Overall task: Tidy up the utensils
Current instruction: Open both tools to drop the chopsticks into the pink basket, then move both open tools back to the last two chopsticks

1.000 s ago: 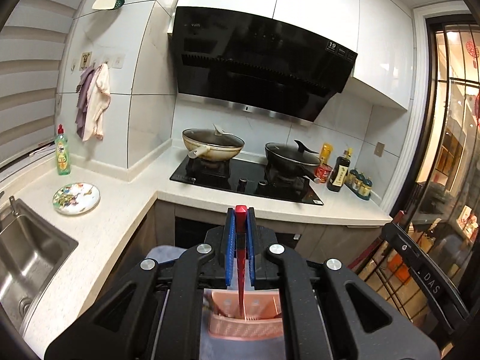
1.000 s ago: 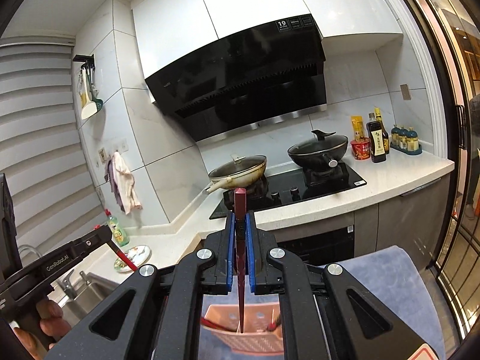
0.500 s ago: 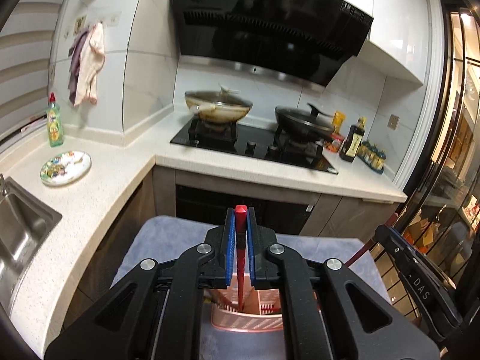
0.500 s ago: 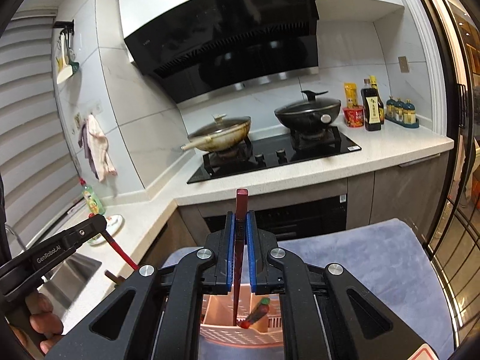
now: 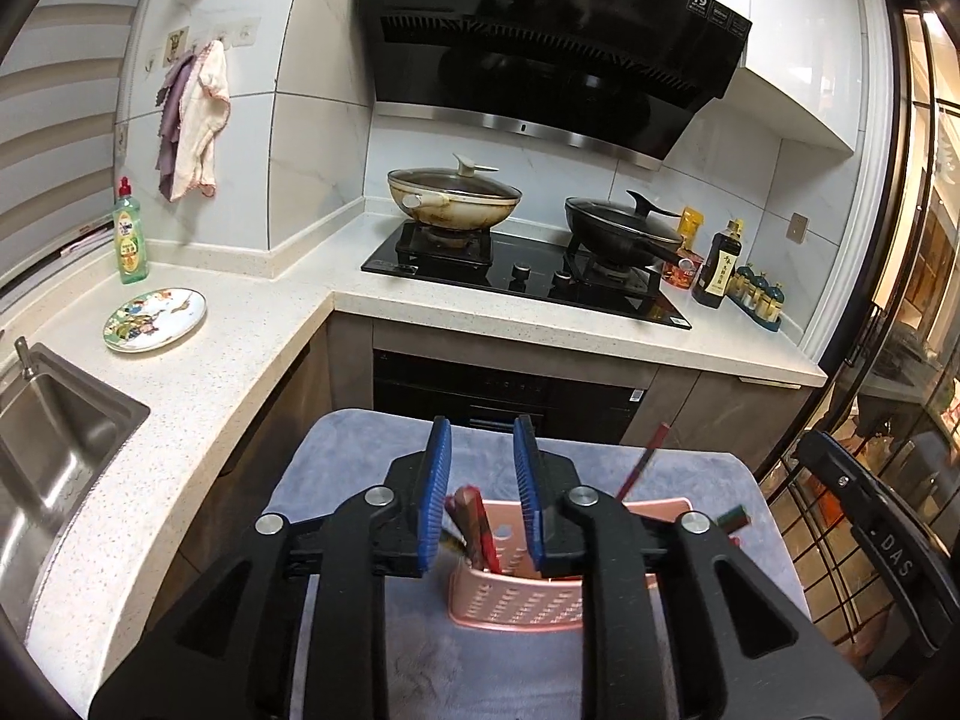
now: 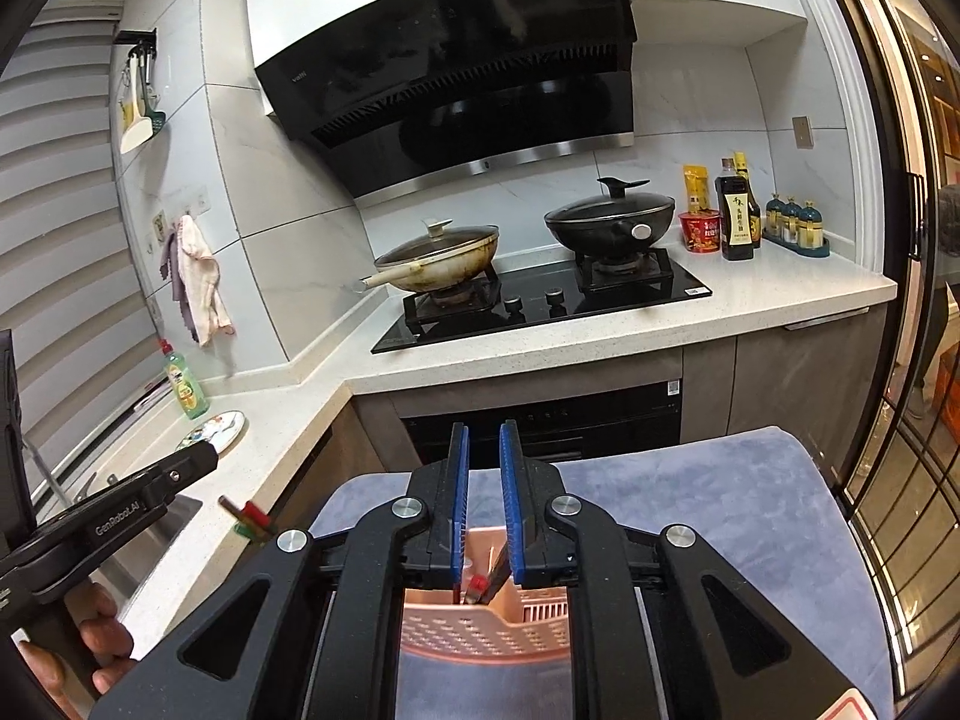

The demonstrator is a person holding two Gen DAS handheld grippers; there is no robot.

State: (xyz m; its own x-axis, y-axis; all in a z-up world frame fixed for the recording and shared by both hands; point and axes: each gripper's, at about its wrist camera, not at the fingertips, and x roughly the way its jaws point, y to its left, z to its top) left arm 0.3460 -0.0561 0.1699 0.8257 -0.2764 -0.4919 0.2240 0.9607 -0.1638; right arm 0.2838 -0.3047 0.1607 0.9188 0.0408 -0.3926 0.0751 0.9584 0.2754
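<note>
Left wrist view: pink holder [image 5: 516, 603] sat lower centre on the grey-padded surface [image 5: 372, 450]. Left gripper [image 5: 480, 498] jaws were opening, nothing between them where a red chopstick had been clamped a second earlier; chopsticks [image 5: 474, 525] now stood in the holder. Right gripper [image 6: 485, 504] likewise parting, empty. Both drops looked done.

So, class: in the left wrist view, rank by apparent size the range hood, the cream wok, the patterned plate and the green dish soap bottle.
1. range hood
2. cream wok
3. patterned plate
4. green dish soap bottle

The plate lies nearer the camera, so plate against bottle is unsure.
</note>
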